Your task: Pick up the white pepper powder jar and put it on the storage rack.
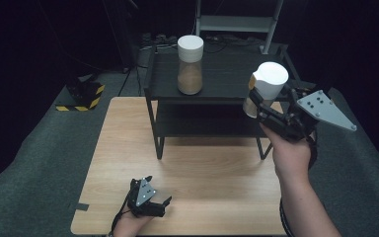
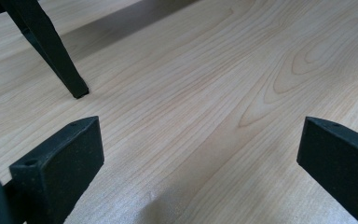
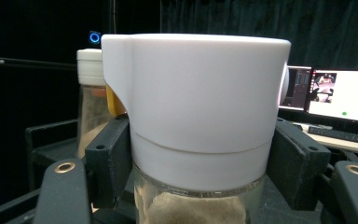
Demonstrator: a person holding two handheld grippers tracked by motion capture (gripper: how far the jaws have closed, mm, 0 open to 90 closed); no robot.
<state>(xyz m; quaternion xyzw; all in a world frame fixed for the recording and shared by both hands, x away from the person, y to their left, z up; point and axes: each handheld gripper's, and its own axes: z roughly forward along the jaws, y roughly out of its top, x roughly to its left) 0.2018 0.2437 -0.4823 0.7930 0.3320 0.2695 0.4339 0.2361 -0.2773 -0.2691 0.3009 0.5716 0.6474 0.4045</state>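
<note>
Two white-lidded jars: one jar [image 1: 190, 64] stands on the black shelf's [image 1: 227, 74] top, the other jar [image 1: 266, 89] is clamped in the right gripper [image 1: 264, 111] above the shelf's right edge. The left gripper [image 1: 150, 195] rests gaping at the table's [image 1: 217, 168] near edge.

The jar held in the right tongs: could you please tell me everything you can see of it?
The jar is a clear container with a tall white lid that has a raised spout section on one side, and an orange tab beside it. Brownish powder fills the clear body. It stands roughly upright, lifted off the surfaces beside the black shelf. The right tongs clamp it just below the lid, one black pad on each side.
</note>
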